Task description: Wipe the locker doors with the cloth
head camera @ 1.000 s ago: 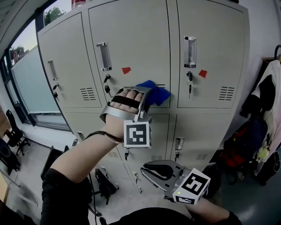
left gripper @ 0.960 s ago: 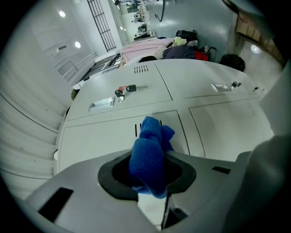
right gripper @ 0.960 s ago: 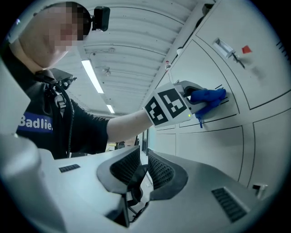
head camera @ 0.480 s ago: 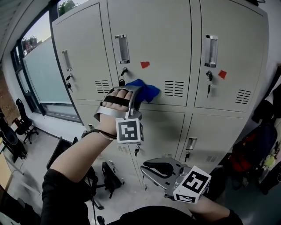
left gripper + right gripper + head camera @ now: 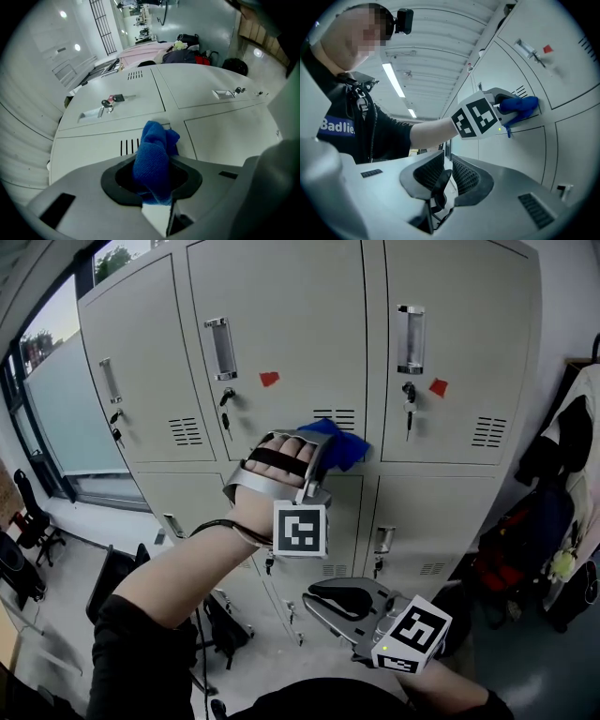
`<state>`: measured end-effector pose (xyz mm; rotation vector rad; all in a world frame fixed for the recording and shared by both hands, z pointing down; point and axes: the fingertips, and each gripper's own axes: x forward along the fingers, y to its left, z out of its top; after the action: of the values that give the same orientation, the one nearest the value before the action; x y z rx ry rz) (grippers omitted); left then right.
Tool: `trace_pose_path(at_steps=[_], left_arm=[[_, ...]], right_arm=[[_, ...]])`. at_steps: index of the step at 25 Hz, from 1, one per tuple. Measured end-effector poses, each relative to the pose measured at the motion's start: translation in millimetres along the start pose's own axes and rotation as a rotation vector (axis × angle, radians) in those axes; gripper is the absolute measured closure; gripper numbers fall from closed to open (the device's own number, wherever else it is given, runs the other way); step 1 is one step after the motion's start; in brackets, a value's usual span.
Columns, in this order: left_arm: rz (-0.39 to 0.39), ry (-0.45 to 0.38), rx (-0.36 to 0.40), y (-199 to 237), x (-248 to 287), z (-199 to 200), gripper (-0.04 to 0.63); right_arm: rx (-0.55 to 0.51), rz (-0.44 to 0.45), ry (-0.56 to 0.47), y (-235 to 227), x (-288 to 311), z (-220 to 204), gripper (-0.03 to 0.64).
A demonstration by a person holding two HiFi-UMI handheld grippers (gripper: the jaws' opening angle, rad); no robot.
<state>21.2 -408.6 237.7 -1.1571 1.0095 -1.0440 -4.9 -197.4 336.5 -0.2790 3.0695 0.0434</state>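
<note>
Two grippers show in the head view. The left gripper (image 5: 317,448), at centre frame, is raised against the grey locker doors (image 5: 281,324), and its jaws are closed tight on a blue cloth (image 5: 339,444). In the left gripper view the cloth's long axis follows the gripper's own line. One end is pinched between the jaws at lower centre, and the bunched free end points away from them, straight at the door. In the head view that free end sticks out to the upper right of the jaws. It presses on the bottom edge of the middle upper door, just beneath the vent slots (image 5: 333,414). The right gripper (image 5: 339,601) hangs low at lower centre, well apart from the lockers. Its jaws are drawn nearly together, with only a thin slit between them, and they grip nothing.
</note>
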Motion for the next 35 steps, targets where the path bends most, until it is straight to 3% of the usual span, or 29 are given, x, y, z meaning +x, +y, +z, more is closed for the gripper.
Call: trace_pose_path(at_steps=[4,9,15,20,23,27,31,35], left_arm=[[-0.016,-0.043,-0.013,-2.2,4.3,19.1,0.483],[0.027,-0.065,-0.01,7.2,-8.9,14.6,0.483],[0.032,-0.101,-0.107,9.2,-56.4,-16.9,0.483],[-0.024,-0.1,-0.311,-15.4,-110.2,-81.2,0.482],[-0.067,-0.088,-0.396,-44.9,-141.1,-120.5,0.482],[-0.138,-0.092,-0.557,-82.0,-179.0,-152.9,0.482],[-0.247,-0.167,-0.833,-102.5,-213.5,-167.2,0.482],[-0.351,-0.327,-1.147,-93.9,-252.8,-163.8,0.482]], right_arm=[[0.006,-0.058,-0.007,-4.9,-12.3,0.2,0.565],[-0.001,-0.1,-0.005,0.7,-11.7,1.5,0.565],[-0.012,-0.107,0.014,24.9,20.0,1.7,0.565],[-0.005,-0.12,0.027,51.7,61.2,-7.9,0.565],[0.011,-0.115,0.037,72.0,88.9,-15.0,0.565],[0.019,-0.138,0.051,93.2,113.3,-24.5,0.565],[0.023,-0.177,0.054,107.2,129.8,-30.4,0.565],[-0.017,-0.243,0.039,113.9,134.6,-26.0,0.565]])
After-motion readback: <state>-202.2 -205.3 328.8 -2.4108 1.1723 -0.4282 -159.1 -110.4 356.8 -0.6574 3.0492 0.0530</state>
